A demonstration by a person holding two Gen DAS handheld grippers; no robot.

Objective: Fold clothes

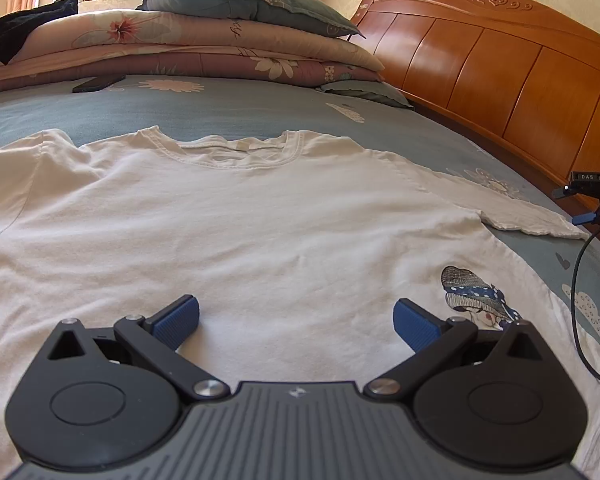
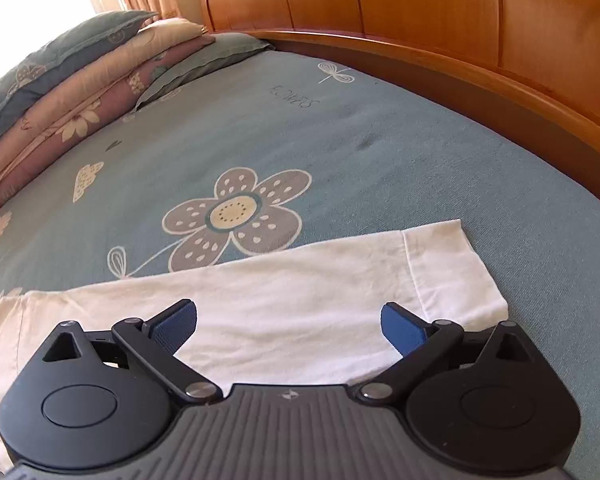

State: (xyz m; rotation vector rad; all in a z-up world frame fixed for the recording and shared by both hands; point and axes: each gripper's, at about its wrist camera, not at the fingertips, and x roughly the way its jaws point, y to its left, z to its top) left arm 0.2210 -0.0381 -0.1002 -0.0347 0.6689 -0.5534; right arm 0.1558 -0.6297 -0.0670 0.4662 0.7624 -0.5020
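Bedding first: one white T-shirt [image 1: 236, 224] lies flat, front up, on the blue floral bed sheet [image 2: 340, 140], collar toward the far side, one printed figure [image 1: 476, 300] near its right hem. Left gripper [image 1: 296, 320] hovers over the shirt's near middle, fingers spread wide, holding nothing. Right gripper [image 2: 289, 322] hangs above the right sleeve [image 2: 440, 276], fingers equally apart and empty. Beyond the sleeve's hem, bare sheet runs to the wooden headboard [image 2: 460, 20]. Two pillows and folded quilts [image 1: 220, 40] stack at the far left.
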